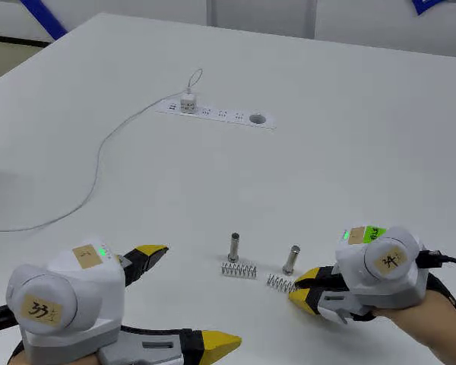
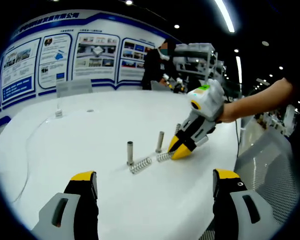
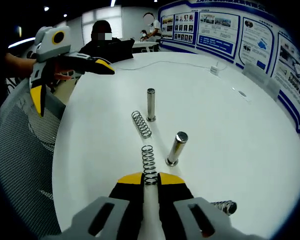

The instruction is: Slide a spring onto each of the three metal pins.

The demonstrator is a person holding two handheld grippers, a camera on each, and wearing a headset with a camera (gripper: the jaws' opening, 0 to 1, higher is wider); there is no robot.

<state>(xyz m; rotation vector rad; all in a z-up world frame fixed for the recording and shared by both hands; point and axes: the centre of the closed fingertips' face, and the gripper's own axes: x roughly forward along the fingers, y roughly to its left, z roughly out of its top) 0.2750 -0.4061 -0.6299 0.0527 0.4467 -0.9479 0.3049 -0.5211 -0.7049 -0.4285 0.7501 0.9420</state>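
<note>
On the white counter (image 1: 327, 152), the left tool (image 1: 186, 298) hangs at 7 o'clock, jaws spread wide and holding nothing. Near centre stand two upright pins: the left pin (image 1: 233, 247), with a loose spring (image 1: 239, 270) lying at its 6 o'clock, and the right pin (image 1: 292, 259). At 5 o'clock the right tool (image 1: 300, 293) pinches one end of a second spring (image 1: 281, 284), which lies just beside the right pin.

The 2 pins (image 1: 234, 247) are polished, glossy metal; each spring (image 1: 281, 283) is bright wire. The table (image 1: 349, 152) is smooth matt white. Left gripper (image 1: 196, 296) and right gripper (image 1: 298, 289): white plastic shells, paper labels.
</note>
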